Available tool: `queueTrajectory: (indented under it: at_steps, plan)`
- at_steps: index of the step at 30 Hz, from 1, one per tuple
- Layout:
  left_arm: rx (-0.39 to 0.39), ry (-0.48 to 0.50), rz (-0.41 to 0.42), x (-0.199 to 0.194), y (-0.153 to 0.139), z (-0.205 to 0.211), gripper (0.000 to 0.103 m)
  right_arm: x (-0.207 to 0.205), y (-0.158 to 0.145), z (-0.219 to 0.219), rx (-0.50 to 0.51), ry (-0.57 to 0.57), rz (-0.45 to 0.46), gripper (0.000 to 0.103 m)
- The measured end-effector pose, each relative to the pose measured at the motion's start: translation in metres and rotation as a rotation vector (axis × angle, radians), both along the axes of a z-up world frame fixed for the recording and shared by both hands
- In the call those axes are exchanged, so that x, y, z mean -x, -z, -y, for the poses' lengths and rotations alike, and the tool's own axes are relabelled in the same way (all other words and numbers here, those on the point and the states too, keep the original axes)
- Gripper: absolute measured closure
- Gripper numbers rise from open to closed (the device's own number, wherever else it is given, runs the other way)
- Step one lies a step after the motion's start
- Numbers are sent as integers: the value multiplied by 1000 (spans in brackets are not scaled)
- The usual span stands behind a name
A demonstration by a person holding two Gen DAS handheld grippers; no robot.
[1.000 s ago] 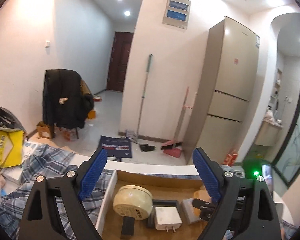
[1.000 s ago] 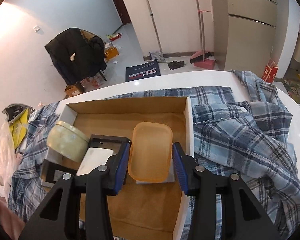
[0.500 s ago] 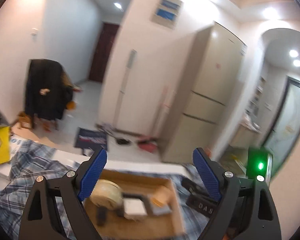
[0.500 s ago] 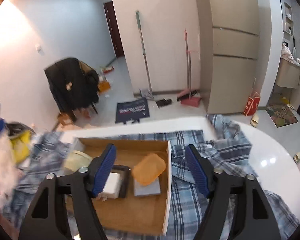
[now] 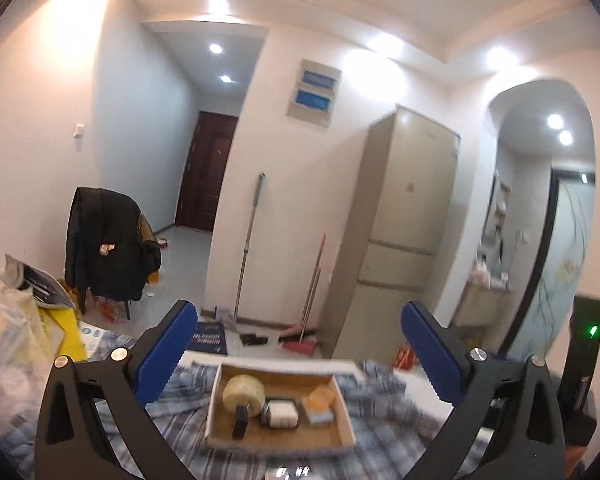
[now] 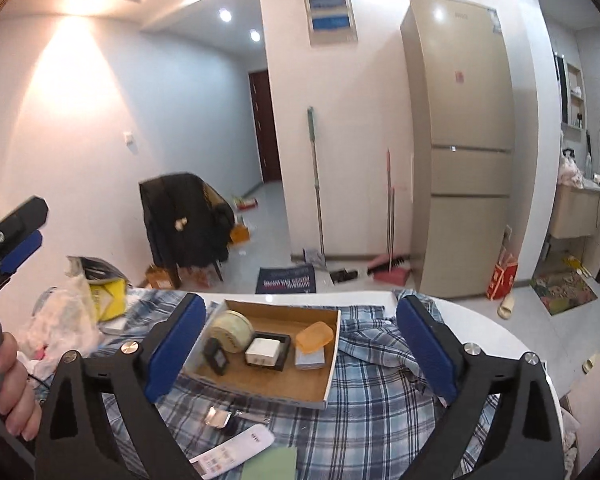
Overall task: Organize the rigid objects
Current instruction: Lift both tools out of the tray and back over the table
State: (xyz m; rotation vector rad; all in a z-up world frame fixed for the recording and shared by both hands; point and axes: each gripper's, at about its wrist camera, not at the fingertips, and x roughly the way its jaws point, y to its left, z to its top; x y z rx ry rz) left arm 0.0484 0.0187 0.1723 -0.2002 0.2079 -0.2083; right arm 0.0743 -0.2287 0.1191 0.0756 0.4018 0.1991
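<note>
Both tongs stand wide and hold nothing: the right gripper (image 6: 300,344) has just been opening its jaws, and so has the left gripper (image 5: 296,352). The cardboard box (image 6: 324,388) lies on the plaid shirt (image 6: 380,392), with the round tin (image 6: 230,330) at its far left, the white charger (image 6: 262,350) in the middle, the orange lid (image 6: 314,336) at the right. For a next pick, I would choose the white remote (image 6: 232,450) near the box and come down slowly, jaws on both long sides.
</note>
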Motion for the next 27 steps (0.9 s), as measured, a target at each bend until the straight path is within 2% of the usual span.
queueTrajectory:
  at_steps: [1, 6, 9, 13, 17, 20, 22, 27]
  plan:
    - [-23, 1, -9, 6, -2, 2, 0, 8, -1, -1, 3, 0, 16, 1]
    - [-160, -7, -29, 43, -1, 16, 0, 40, 1, -4, 25, 3, 66, 1]
    - [-215, -38, -31, 56, 16, 23, 0, 51, 10, -4, 25, 9, 66, 1]
    - [-190, -7, -69, 57, 42, 21, 0, 52, 21, -2, 12, 14, 53, 1]
    - [-193, 1, -109, 34, 70, 23, 0, 51, 34, 3, 2, 41, 46, 1]
    - [-210, 4, -210, 11, 93, 25, 0, 42, 49, 5, 20, 52, -1, 1]
    - [-192, 34, -270, -2, 106, 24, 0, 33, 59, 8, 37, 68, -39, 1]
    - [-175, 42, -384, -27, 131, 26, 0, 19, 74, 21, -3, 115, -74, 1]
